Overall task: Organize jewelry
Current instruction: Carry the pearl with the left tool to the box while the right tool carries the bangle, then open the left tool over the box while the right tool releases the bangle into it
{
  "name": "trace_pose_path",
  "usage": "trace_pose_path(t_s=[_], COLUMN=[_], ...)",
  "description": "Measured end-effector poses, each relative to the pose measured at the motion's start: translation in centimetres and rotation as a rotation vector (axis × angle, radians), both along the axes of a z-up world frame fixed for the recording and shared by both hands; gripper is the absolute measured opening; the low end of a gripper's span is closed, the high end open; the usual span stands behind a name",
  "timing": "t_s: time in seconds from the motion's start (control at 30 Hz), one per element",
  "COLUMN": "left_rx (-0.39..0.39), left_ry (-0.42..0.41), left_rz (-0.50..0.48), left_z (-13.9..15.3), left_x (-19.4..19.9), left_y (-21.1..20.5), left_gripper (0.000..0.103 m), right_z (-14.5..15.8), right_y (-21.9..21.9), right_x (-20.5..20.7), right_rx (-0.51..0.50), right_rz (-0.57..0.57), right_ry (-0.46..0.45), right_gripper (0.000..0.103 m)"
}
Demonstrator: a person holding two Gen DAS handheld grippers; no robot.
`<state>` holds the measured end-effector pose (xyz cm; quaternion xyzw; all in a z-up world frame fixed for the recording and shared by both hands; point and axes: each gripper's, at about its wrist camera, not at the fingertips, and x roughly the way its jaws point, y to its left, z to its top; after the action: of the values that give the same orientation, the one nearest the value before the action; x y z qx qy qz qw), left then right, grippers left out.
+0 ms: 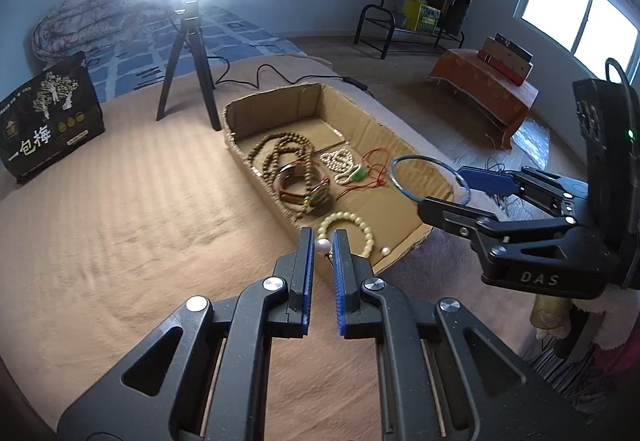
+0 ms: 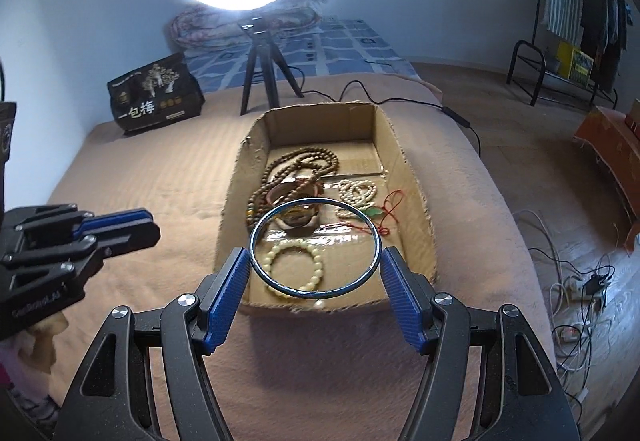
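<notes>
Left wrist view
Left gripper point(image 1: 323, 241): its two blue-padded fingers are standing a narrow gap apart, and a white pearl bead point(image 1: 323, 245) is sitting between the tips; whether the pads are actually pressing it, I cannot tell.
Pearl handling: it is likely light, hard, smooth and prone to rolling, so the pads should be closing across its middle.
Cardboard box point(image 1: 276, 103): lying just ahead of the fingertips, open-topped, on a tan blanket point(image 1: 120, 201).
Cream bead bracelet point(image 1: 347, 231): lying directly beyond the tips, in the box's near end.
Second loose pearl point(image 1: 385, 251): resting just right of the tips, inside the box.
Further ahead: one brown bead necklace point(image 1: 280, 153), one small white bead strand point(image 1: 340, 163), one red cord with a green pendant point(image 1: 362, 173).
Right gripper point(image 1: 460, 189): off to the right, holding a thin blue bangle point(image 1: 428, 179) over the box.

Right wrist view
Right gripper point(image 2: 316, 273): fingers are spreading wide, and the blue bangle point(image 2: 315, 249) is spanning them, its rim touching both pads.
Bangle handling: it is looking rigid, thin and slick, probably light; pressing across its widest part, as here, is the surest hold.
Box point(image 2: 320, 113): directly ahead and below the bangle.
Count here: one bangle, one cream bracelet point(image 2: 296, 267), one brown necklace point(image 2: 304, 161), one white strand point(image 2: 358, 193), one red cord point(image 2: 390, 209), one loose pearl point(image 2: 319, 303).
Left gripper point(image 2: 150, 227): far to the left, fingers nearly together.
</notes>
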<state>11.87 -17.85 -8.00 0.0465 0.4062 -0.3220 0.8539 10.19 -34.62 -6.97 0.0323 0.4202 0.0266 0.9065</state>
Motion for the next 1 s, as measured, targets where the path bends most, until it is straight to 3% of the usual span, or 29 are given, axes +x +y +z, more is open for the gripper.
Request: trace_pose_path(t_s=[0.57,1.0], left_rx=[0.001,0.001], left_ry=[0.027,0.029], left_rz=[0.0,0.01], left_z=[-1.9,-2.2], left_x=[1.3,2.2], left_y=[-4.1,-4.7], left_gripper=[0.008,0.008], right_z=[-1.0,-1.4], right_y=[-3.5,-3.1], right_x=[4.6,5.6], right_rx=[0.108,0.077], right_rz=[-0.017,-0.02], right_ry=[0.071,0.079], right_gripper=[0.067,0.067])
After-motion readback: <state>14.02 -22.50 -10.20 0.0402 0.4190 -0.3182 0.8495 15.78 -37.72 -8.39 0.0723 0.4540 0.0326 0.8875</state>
